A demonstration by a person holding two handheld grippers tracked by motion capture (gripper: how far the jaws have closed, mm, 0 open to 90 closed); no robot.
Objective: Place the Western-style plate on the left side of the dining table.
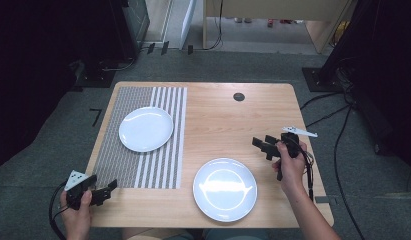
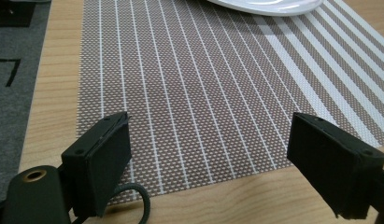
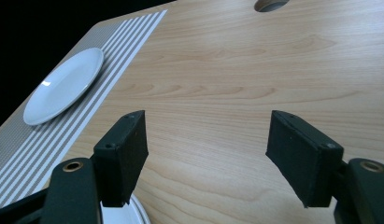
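Right tongs (image 1: 262,145) sit at the right of the high view, jaws spread wide with nothing between them, pointing toward the frame's left and hovering just above and to the right of the near plate (image 1: 225,189). In the right gripper view those tongs (image 3: 206,158) gape over bare wood, and a sliver of that near plate (image 3: 122,215) peeks in at the bottom left, just under the left jaw. Down at the lower left of the high view, the left tongs (image 1: 106,190) are spread too, holding nothing, poised at the near edge of the striped placemat (image 1: 143,165). The left gripper view has those tongs (image 2: 206,163) open over the placemat (image 2: 194,93) where it meets the wood. Further out, the far plate (image 1: 146,128) rests on the placemat at the centre left of the high view, well apart from both tongs; its rim (image 2: 266,5) shows at the top of the left gripper view. The wooden surface (image 1: 228,120) carries it all, with a small round hole (image 1: 238,97) near its far edge.
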